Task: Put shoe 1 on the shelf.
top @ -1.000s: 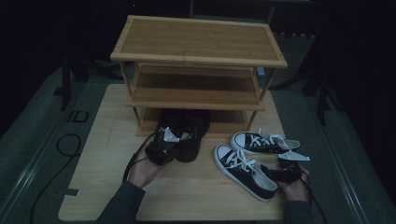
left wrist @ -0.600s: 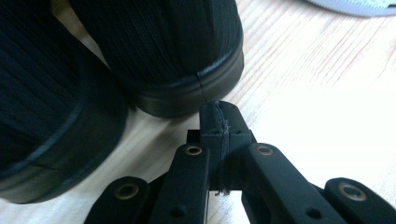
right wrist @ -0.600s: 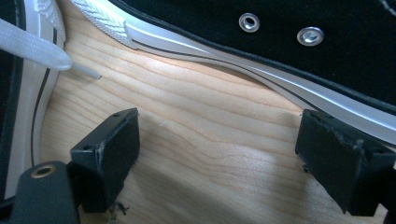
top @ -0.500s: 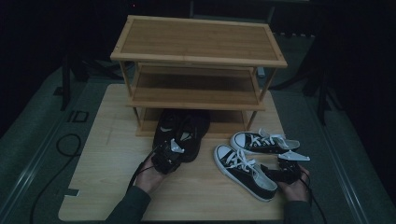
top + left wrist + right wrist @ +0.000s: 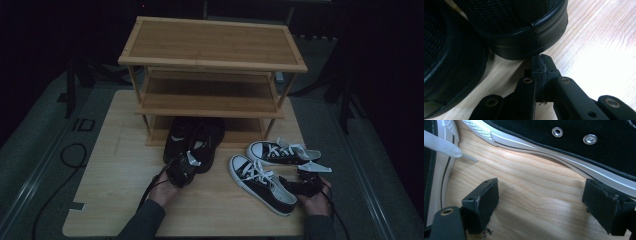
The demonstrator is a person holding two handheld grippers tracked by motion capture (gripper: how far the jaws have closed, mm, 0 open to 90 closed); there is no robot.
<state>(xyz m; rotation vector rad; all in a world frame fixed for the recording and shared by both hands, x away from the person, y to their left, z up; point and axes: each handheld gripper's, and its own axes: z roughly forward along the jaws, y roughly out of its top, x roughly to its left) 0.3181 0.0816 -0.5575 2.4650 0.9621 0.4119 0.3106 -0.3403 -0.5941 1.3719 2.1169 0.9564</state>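
A pair of black shoes [image 5: 194,137] lies on the wooden board [image 5: 120,195] in front of the rack's lowest shelf. My left gripper [image 5: 186,165] sits low just behind them, shut with nothing between its jaws. In the left gripper view the closed tips [image 5: 540,67] are right at the heel of one black shoe [image 5: 519,30], with the other black shoe [image 5: 449,62] to the left. My right gripper [image 5: 293,184] rests open by the near black-and-white sneaker [image 5: 262,182]. A second sneaker [image 5: 282,150] lies behind it. The right gripper [image 5: 546,202] has bare board between its jaws.
A three-tier bamboo shoe rack [image 5: 210,45] stands at the back of the board, its shelves bare. A black cable [image 5: 70,155] loops on the grey floor to the left. Dark stands rise at both sides of the rack.
My left gripper has drawn back from over the black shoes toward the person and sunk to the board. The right gripper and both sneakers have stayed put.
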